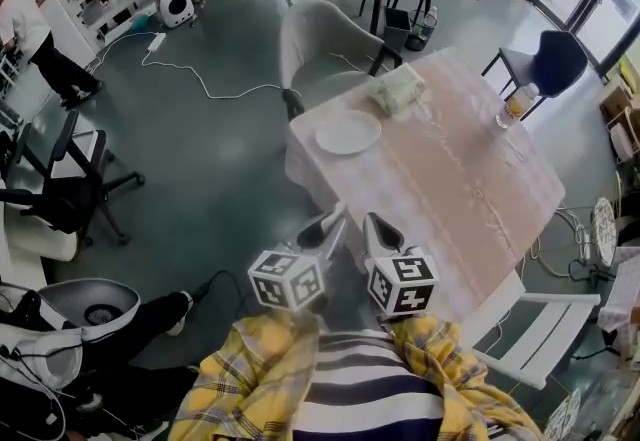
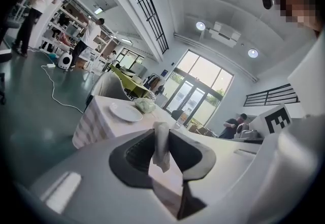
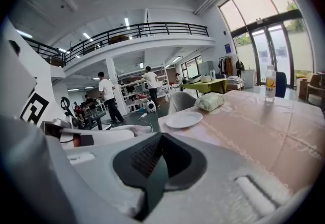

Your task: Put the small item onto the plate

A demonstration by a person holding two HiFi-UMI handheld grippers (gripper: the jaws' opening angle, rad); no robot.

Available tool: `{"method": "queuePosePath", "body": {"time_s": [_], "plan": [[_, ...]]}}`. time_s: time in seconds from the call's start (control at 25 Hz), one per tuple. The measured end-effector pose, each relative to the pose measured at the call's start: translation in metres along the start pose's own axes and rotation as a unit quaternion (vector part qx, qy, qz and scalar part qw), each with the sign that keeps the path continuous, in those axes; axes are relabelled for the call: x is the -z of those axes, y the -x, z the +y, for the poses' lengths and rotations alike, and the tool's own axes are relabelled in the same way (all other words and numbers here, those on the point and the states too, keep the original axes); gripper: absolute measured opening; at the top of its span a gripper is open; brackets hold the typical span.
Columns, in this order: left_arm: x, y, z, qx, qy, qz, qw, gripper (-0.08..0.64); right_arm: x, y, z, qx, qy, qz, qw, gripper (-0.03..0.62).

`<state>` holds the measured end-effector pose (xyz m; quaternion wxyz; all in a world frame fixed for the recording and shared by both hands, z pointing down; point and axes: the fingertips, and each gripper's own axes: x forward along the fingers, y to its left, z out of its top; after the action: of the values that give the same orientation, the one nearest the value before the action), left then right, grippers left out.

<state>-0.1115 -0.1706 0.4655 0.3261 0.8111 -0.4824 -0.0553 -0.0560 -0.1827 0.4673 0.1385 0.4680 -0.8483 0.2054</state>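
Now the left gripper (image 2: pixel 162 134) is clamped on a small white item (image 2: pixel 161 153), soft and crumpled, well apart from the counter (image 1: pixel 460 189). The round white plate (image 1: pixel 348 132) there lies bare. The right gripper (image 3: pixel 158 154) is closed together.

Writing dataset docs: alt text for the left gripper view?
The left gripper pinches a small white scrap between its jaws. Ahead stands a cloth-covered table bearing an empty white plate and a pale green bundle.
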Motion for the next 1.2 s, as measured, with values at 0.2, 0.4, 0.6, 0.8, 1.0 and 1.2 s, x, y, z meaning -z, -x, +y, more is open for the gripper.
{"method": "queuePosePath", "body": {"time_s": [0.2, 0.4, 0.6, 0.8, 1.0, 1.2], "plan": [[-0.027, -0.020, 0.031, 0.021, 0.006, 0.015, 0.9997, 0.084, -0.012, -0.027, 0.002, 0.029, -0.012, -0.005, 0.999, 0.001], [-0.042, -0.043, 0.045, 0.034, 0.019, 0.020, 0.9991, 0.084, -0.022, -0.045, -0.011, 0.054, -0.012, 0.001, 0.998, 0.000], [-0.047, -0.079, 0.060, 0.025, 0.029, 0.031, 0.9988, 0.084, -0.038, -0.069, -0.030, 0.057, -0.011, -0.001, 0.998, 0.000], [-0.050, -0.106, 0.072, 0.016, 0.035, 0.051, 0.9979, 0.084, -0.050, -0.101, -0.044, 0.044, -0.011, 0.013, 0.999, 0.002], [-0.060, -0.134, 0.089, 0.003, 0.045, 0.066, 0.9968, 0.084, -0.054, -0.125, -0.055, 0.032, -0.001, 0.029, 0.999, 0.000], [-0.066, -0.158, 0.099, -0.003, 0.044, 0.085, 0.9954, 0.084, -0.054, -0.149, -0.068, 0.027, -0.005, 0.045, 0.999, 0.000]]}}
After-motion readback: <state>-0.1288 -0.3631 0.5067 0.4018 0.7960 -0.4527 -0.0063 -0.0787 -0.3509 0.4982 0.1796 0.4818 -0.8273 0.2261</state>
